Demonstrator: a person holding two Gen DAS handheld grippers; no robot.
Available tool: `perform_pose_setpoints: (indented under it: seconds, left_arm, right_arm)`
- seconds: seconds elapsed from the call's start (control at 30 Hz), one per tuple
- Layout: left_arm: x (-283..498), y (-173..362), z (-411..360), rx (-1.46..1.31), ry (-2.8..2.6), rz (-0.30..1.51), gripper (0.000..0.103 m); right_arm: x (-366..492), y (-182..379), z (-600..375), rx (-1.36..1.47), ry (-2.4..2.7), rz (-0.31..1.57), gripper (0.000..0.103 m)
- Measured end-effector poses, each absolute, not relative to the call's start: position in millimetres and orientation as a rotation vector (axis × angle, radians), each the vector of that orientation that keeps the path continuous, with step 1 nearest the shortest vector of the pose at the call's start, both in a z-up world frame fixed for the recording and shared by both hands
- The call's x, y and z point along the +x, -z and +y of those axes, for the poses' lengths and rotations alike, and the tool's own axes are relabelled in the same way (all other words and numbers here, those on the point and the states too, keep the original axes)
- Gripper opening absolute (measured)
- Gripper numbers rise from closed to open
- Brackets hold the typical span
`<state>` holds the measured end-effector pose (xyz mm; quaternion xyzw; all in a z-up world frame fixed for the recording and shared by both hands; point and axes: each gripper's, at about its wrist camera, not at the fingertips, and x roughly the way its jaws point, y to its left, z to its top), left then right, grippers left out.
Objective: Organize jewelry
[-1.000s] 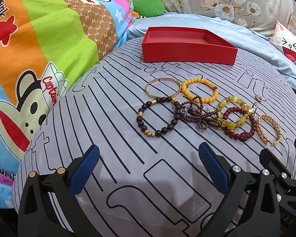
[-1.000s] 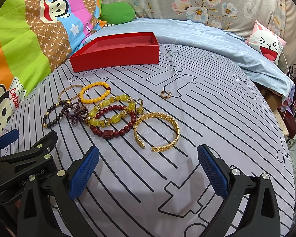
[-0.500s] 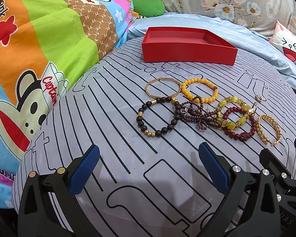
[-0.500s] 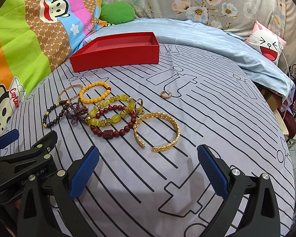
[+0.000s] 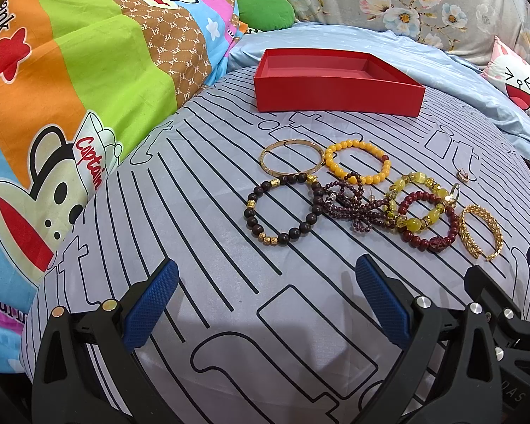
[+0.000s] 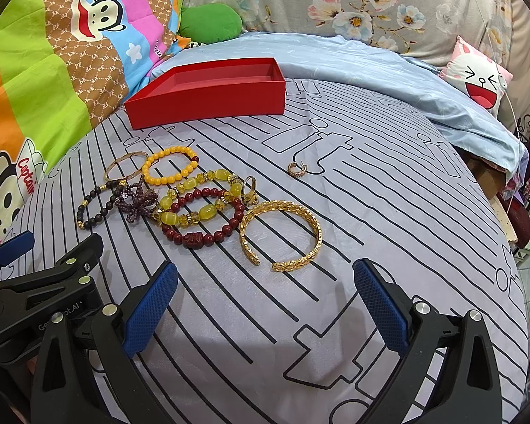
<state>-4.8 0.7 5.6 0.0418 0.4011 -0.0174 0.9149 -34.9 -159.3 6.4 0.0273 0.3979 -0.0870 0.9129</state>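
An empty red box (image 5: pixel 339 86) (image 6: pixel 208 93) sits at the back of the grey striped bedspread. In front of it lie several bracelets: a dark bead bracelet (image 5: pixel 281 208), a thin gold bangle (image 5: pixel 289 159), an orange bead bracelet (image 5: pixel 357 162), a purple bead tangle (image 5: pixel 349 201), a yellow-green one (image 6: pixel 198 201), a dark red one (image 6: pixel 205 222) and a gold cuff (image 6: pixel 281 235) (image 5: pixel 480 231). A small gold ring (image 6: pixel 297 169) lies apart. My left gripper (image 5: pixel 268 300) and right gripper (image 6: pixel 265 300) are both open and empty, near the front of the jewelry.
A colourful cartoon quilt (image 5: pixel 53 88) rises on the left. A green cushion (image 6: pixel 210 23) and floral pillows (image 6: pixel 371 3) lie behind the box. A light blue sheet (image 6: pixel 406 81) and a white cartoon pillow (image 6: pixel 477 77) are at the right, where the bed edge drops off.
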Motion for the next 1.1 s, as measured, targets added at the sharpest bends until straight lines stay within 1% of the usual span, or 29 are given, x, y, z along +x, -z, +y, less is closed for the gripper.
perform_pose_setpoints:
  seconds: [0.27,0.47,0.63,0.87,1.1]
  left_arm:
    - [-6,-9,31,-0.022,-0.007,0.826,0.096]
    - [0,-10,52,-0.02,-0.017,0.838,0.096]
    - [13,-14,53,0.009,0.006,0.833,0.096]
    - [51,-23,40,0.009,0.041,0.823,0.096]
    - [79,-12,15,0.057,0.085,0.842,0.096]
  right_arm:
    - [-33,-10,-158,0.063,0.174,0.825,0.096]
    - [-30,-6,-158,0.059,0.162,0.841,0.096]
    - [-27,-5,-158,0.052,0.165,0.861,0.096]
    - [-18,-8,-163,0.065,0.171,0.868,0.096]
    - [-10,-7,-169,0.077,0.164,0.878,0.096]
